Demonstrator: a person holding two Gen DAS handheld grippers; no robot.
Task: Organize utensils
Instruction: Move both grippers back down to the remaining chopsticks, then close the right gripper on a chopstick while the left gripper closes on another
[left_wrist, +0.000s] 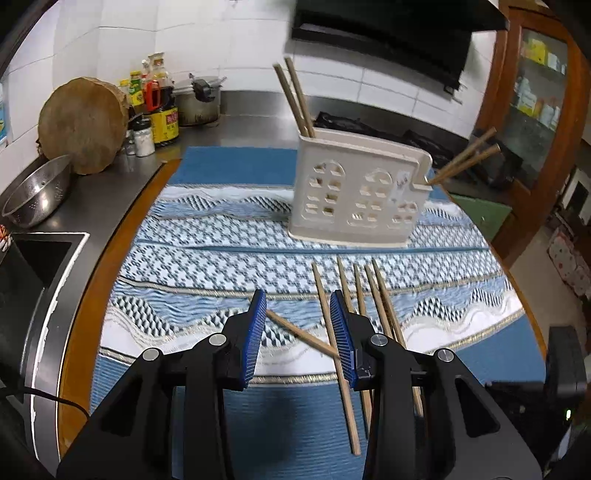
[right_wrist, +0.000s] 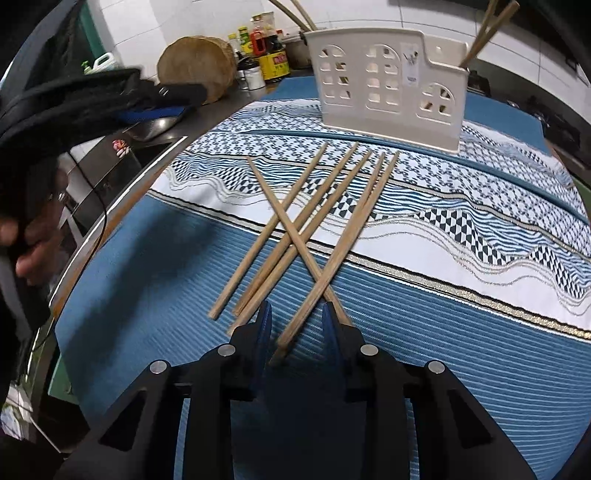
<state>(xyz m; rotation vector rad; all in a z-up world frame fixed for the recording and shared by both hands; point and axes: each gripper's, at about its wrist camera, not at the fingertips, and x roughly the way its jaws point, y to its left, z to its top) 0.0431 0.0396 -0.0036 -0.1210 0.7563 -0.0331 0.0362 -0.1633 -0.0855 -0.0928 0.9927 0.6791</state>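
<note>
A cream utensil holder (left_wrist: 356, 194) with window cut-outs stands on the blue patterned mat (left_wrist: 207, 236); two chopsticks (left_wrist: 295, 98) stick up from its left end and two (left_wrist: 467, 157) lean out of its right end. Several loose wooden chopsticks (left_wrist: 369, 295) lie on the mat in front of it, one crossing the others. My left gripper (left_wrist: 298, 328) is open above their near ends, holding nothing. In the right wrist view the holder (right_wrist: 388, 86) stands beyond the loose chopsticks (right_wrist: 314, 218). My right gripper (right_wrist: 297, 325) is open, its jaws either side of two chopstick ends.
On the steel counter at left are a round wooden chopping block (left_wrist: 83, 123), sauce bottles (left_wrist: 159, 107), a pot (left_wrist: 199, 101), a metal colander (left_wrist: 37, 195) and a sink (left_wrist: 40, 258). A wooden cabinet (left_wrist: 532, 92) stands at right. The left gripper and hand show in the right wrist view (right_wrist: 92, 99).
</note>
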